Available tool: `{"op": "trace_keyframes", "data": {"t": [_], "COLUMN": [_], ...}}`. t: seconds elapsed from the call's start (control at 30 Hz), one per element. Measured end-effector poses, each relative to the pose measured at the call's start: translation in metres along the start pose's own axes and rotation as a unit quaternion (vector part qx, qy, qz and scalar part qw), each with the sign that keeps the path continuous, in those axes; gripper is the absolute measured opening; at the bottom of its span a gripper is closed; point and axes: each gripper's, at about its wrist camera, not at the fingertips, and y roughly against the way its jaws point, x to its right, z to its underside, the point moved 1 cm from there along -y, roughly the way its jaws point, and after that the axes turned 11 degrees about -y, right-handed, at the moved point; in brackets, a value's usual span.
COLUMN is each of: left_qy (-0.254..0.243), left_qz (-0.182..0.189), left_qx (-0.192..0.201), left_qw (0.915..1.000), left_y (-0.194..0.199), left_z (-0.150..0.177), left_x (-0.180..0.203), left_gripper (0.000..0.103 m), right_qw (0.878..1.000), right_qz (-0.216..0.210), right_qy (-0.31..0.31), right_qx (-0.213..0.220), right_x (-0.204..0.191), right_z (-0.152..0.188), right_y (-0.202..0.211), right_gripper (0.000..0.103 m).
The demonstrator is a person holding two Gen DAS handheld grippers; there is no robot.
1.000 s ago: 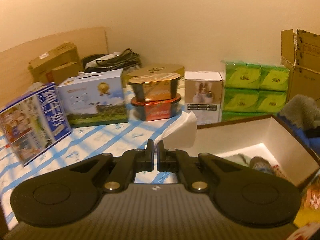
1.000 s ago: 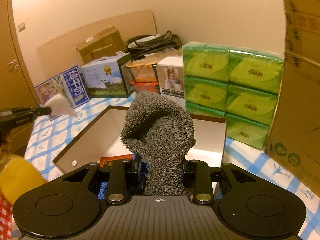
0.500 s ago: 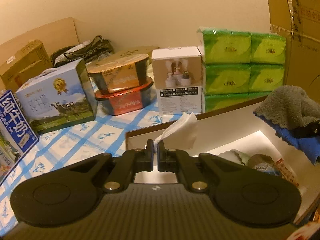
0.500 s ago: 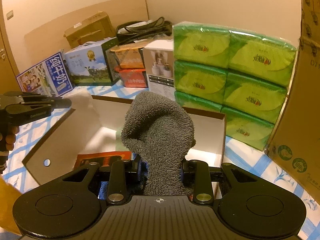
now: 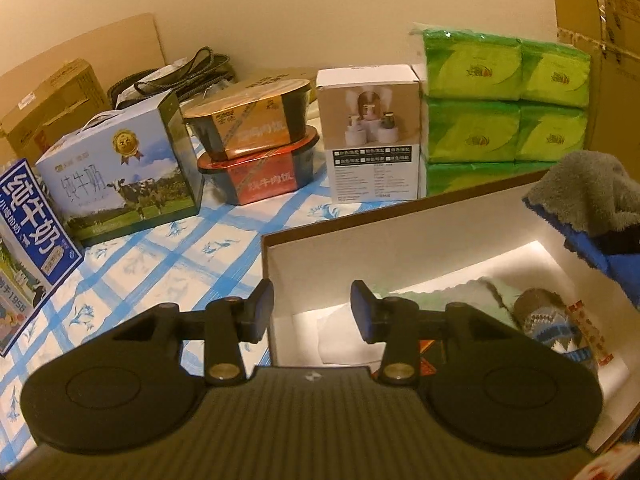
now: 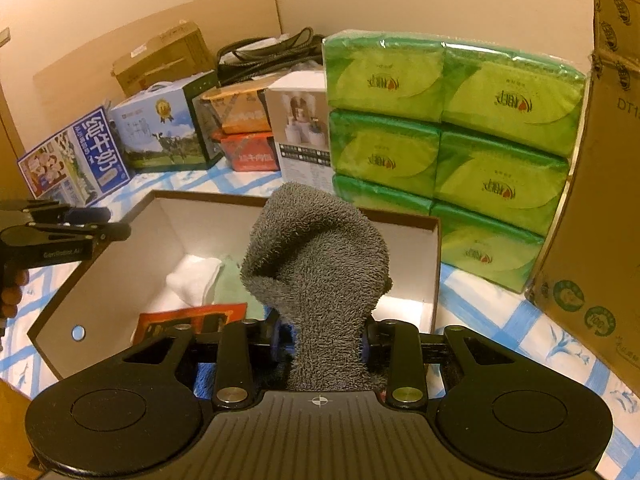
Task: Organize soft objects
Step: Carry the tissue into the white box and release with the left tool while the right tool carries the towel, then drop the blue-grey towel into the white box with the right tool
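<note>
An open brown box with a white inside sits on the checked cloth. My left gripper is open and empty over the box's left corner; it shows at the left of the right wrist view. A white tissue lies in the box below it, beside a pale green cloth and a patterned sock. My right gripper is shut on a grey and blue fluffy sock, held over the box's near side.
Green tissue packs and a white carton stand just behind the box. Food bowls and milk cartons stand at the left back. A tall cardboard box stands at the right.
My left gripper has opened and let go of the white tissue, which now lies in the box. My right gripper with the sock has moved closer over the box.
</note>
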Motion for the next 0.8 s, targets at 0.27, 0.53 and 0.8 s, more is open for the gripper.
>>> {"op": "trace_keyframes", "data": {"t": [0.27,0.53,0.8], "left_qy": [0.009,0.009,0.016], "left_qz": [0.011,0.016,0.015], "left_qx": [-0.003,-0.005,-0.002], "left_qw": [0.9999,0.9998,0.9998], "left_y": [0.004,0.011,0.028], "left_z": [0.007,0.012,0.013], "left_x": [-0.004,-0.006,-0.009], "left_gripper": [0.040,0.040,0.040], "right_qw": [0.999,1.000,1.000], "right_qz": [-0.005,0.000,0.003], "right_qy": [-0.026,-0.011,-0.011], "right_qx": [0.048,0.022,0.015], "right_x": [-0.001,-0.003,-0.004], "right_z": [-0.009,0.002,0.013], "right_y": [0.001,0.003,0.016], "right_gripper": [0.066,0.066,0.066]}}
